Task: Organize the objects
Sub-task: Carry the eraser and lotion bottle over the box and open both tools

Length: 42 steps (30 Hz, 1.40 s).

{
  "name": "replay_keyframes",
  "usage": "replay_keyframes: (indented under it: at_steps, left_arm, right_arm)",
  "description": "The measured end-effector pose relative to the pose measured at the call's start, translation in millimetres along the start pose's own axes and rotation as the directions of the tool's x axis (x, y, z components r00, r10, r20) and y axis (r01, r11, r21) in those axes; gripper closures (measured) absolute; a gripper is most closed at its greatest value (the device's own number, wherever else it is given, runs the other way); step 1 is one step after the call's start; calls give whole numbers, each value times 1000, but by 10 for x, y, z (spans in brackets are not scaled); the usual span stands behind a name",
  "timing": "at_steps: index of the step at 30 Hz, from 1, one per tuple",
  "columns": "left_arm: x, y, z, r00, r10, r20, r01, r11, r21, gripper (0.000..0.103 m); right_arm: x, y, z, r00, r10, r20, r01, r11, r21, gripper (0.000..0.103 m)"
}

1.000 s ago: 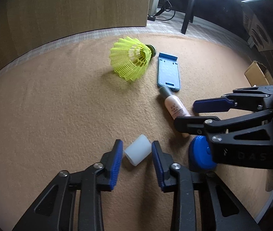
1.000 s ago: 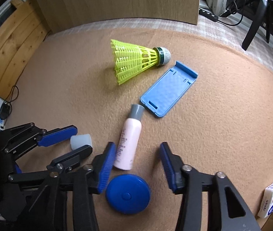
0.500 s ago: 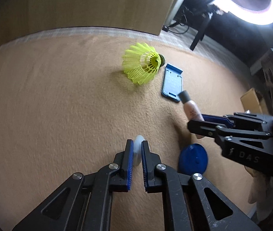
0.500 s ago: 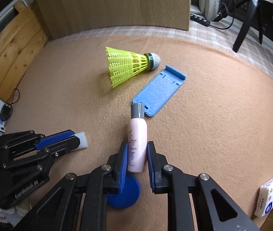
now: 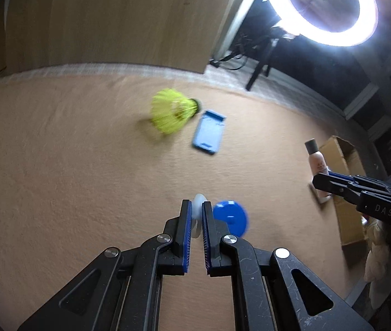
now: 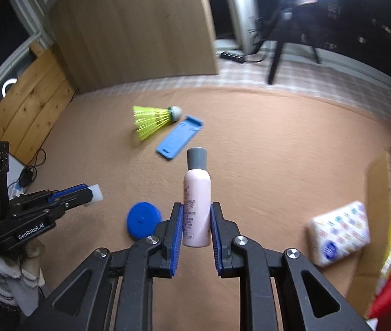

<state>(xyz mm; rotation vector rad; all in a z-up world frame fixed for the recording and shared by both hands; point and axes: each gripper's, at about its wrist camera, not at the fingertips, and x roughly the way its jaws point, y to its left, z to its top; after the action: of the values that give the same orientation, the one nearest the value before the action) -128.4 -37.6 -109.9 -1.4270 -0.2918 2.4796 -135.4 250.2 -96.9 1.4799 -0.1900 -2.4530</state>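
Two hand-held grippers hang above a tan felt-covered worktop (image 6: 291, 149), each clamped on something. Largest of the loose things is a cardboard box (image 6: 380, 190) at the worktop's right edge, with a patterned tissue pack (image 6: 338, 231) lying just beside it. Next, the right hand-held gripper (image 6: 196, 220) has its blue pads pressed against the lower body of a pink bottle (image 6: 197, 193), whose grey cap points away from the camera. A blue phone stand (image 6: 180, 137) lies flat farther back, and a yellow shuttlecock (image 6: 154, 120) lies on its side just beside it, the cork end toward the stand. Nearer, a round blue disc (image 6: 141, 219) rests on the felt. Smallest is a white cap (image 5: 198, 207), pinched between the nearly closed pads of the left hand-held gripper (image 5: 195, 215) and lifted clear of the surface.
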Motion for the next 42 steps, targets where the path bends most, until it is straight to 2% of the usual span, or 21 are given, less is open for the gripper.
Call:
replay_keyframes:
  at_steps: [5,11,21,28,34,42]
  left_arm:
    - [-105,-423,6,998,-59,23,58,997,44,96]
    - [-71,-1056,90,991,-135,23,131,984,118,96]
    - [276,-2221,261,972,-235,-13,232,944,233,96]
    - [666,-2899,327,965,-256,-53,261,928,267,96]
    - [1017,-3280,369,961,-261,-91,276,925,260,96]
    - [1422,-3654,457,960,-255,-113,276,928,251,95]
  right_arm:
    - [-367,-329,-120,999,-25,43,23,999,46,85]
    - [-836,-816,-286,990,-101,100,90,990,108,85]
    - [-1331,-1749,-575,967,-222,121,190,954,234,85]
    - [-1309,-2222,-697,966,-240,93,205,936,286,85]
    - [-1122,-2549,-598,973,-225,57,198,932,303,85]
    - [-850,-2688,-512,979,-202,7,193,943,273,85]
